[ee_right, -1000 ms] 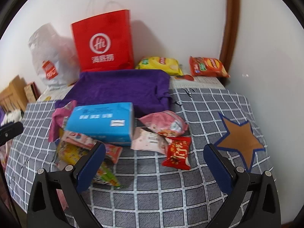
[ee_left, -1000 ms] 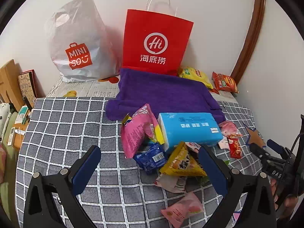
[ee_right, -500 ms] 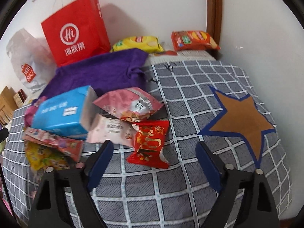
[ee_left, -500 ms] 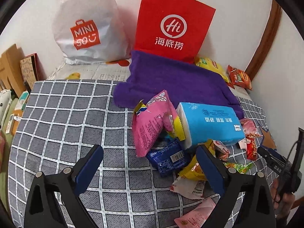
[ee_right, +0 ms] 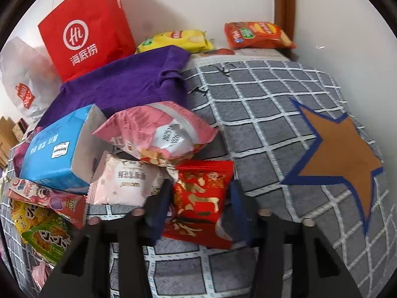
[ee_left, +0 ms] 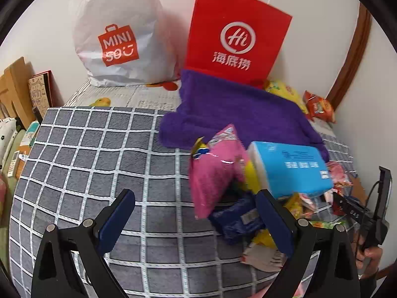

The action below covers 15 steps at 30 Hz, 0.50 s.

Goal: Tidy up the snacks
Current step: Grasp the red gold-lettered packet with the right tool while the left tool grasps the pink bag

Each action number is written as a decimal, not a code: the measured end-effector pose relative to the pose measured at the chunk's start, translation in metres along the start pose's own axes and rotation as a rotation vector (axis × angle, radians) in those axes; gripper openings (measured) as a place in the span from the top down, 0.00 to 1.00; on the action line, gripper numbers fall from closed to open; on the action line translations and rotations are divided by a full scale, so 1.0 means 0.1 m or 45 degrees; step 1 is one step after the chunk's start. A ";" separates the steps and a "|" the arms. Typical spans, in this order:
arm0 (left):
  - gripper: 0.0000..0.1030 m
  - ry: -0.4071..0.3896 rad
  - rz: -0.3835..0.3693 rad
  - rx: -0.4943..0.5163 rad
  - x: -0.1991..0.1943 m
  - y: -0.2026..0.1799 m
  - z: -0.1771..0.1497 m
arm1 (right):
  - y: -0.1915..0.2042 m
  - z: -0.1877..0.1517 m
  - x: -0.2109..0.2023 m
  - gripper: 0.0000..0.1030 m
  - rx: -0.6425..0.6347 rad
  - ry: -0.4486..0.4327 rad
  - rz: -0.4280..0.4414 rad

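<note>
Since half a second ago the right gripper (ee_right: 198,208) has come down and narrowed its fingers around the red snack packet (ee_right: 201,198), so the first pick seems to begin; whether it already pinches is not clear. The left gripper (ee_left: 196,219) stays wide open above the checked cloth (ee_left: 99,164). The packet is flat, glossy, crinkly foil at the near edge of the pile, beside a soft blue tissue pack (ee_right: 54,149)

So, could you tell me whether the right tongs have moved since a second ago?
Yes: the right tongs have advanced toward the red snack packet and narrowed around it, while the star patch stays put.
</note>
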<state>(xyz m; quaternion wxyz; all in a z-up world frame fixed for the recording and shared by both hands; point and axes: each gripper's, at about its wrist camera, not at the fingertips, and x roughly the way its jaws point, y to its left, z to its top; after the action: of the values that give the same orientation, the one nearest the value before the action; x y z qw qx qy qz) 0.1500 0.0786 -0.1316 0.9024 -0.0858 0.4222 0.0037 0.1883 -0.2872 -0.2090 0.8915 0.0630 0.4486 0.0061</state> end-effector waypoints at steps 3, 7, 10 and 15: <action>0.05 0.048 -0.011 0.002 0.10 0.04 0.03 | 0.03 -0.03 0.01 0.57 -0.051 -0.029 -0.008; 0.05 0.041 -0.034 -0.010 0.19 0.04 0.09 | 0.06 -0.05 0.02 0.56 -0.081 -0.056 -0.024; 0.05 0.036 -0.043 -0.007 0.29 -0.01 0.17 | 0.04 -0.06 0.02 0.56 -0.074 -0.067 -0.016; 0.04 0.060 -0.091 -0.043 0.50 -0.04 0.25 | 0.04 -0.07 0.02 0.56 -0.064 -0.075 -0.015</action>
<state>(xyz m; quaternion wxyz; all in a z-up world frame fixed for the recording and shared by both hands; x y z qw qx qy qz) 0.2018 0.0752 -0.1536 0.8902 -0.1162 0.4399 -0.0235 0.1837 -0.2827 -0.2143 0.9056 0.0380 0.4224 0.0103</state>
